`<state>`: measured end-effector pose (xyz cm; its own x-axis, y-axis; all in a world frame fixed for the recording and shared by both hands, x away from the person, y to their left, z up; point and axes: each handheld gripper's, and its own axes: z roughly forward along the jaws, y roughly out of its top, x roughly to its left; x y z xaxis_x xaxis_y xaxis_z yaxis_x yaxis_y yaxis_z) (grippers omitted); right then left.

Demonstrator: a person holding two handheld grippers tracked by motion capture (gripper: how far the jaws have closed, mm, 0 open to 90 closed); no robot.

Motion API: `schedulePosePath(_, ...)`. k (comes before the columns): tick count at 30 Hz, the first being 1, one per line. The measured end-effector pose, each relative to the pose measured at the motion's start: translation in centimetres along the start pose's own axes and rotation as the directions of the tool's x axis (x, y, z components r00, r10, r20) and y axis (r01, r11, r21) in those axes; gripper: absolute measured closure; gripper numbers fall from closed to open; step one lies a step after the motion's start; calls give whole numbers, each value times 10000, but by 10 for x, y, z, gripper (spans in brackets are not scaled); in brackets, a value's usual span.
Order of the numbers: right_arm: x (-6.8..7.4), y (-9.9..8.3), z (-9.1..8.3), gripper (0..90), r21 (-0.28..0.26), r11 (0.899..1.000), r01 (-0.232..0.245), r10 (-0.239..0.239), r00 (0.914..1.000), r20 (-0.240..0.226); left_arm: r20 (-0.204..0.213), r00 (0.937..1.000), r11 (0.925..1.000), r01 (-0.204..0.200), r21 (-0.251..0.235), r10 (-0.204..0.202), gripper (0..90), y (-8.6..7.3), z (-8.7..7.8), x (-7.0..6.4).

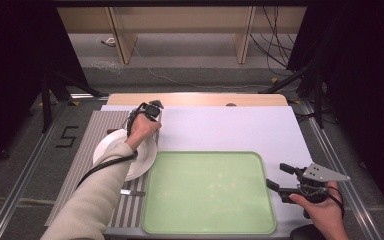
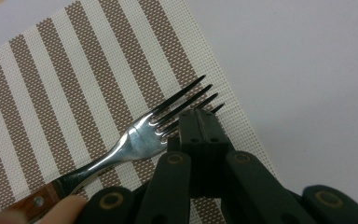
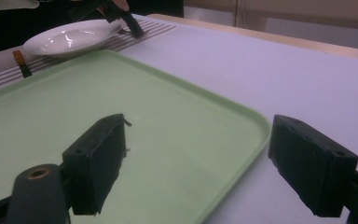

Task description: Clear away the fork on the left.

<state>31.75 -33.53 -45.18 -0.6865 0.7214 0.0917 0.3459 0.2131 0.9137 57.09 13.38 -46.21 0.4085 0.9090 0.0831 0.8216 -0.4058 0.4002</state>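
A steel fork (image 2: 140,140) with a wooden handle lies on the brown-striped placemat (image 2: 74,70), tines towards the mat's edge. My left gripper (image 2: 202,114) is shut, its tips resting over the lowest tine; nothing shows between the jaws. In the high view the left gripper (image 1: 151,111) sits at the mat's far right corner, just beyond the white plate (image 1: 140,162). My right gripper (image 1: 279,176) is held open beside the right edge of the green tray (image 1: 210,190). In its own view the right gripper (image 3: 200,158) straddles the tray's rim (image 3: 242,121) with nothing between the jaws.
The plate (image 3: 70,35) rests on the placemat (image 1: 87,135), left of the tray. Another utensil (image 1: 131,192) lies on the mat near the plate's front edge. A white sheet (image 1: 230,130) covers the table behind the tray.
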Motion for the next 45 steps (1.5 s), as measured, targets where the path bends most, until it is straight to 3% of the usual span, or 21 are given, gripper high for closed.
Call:
schedulePosePath(16, 0, 0, 0, 199, -2, 10000, -2, 2, 10000, 10, 126, 9999, 9981, 8, 611, -16, 894, 1, -1, -1)
schedulePosePath(18, 0, 0, 0, 200, -19, 10000, -5, 5, 10000, 8, 328, 9995, 9967, -53, 805, 27, 894, 0, 0, -1)
schedulePosePath(27, 0, 0, 0, 200, -18, 10000, -13, 13, 10000, 3, 290, 9996, 9969, 1, 789, -24, 894, 3, 2, -2)
schedulePosePath(45, 0, 0, 0, 200, -29, 10000, -18, 18, 10000, -28, -160, 9998, 9992, -90, 396, 96, 894, 12, 9, 3)
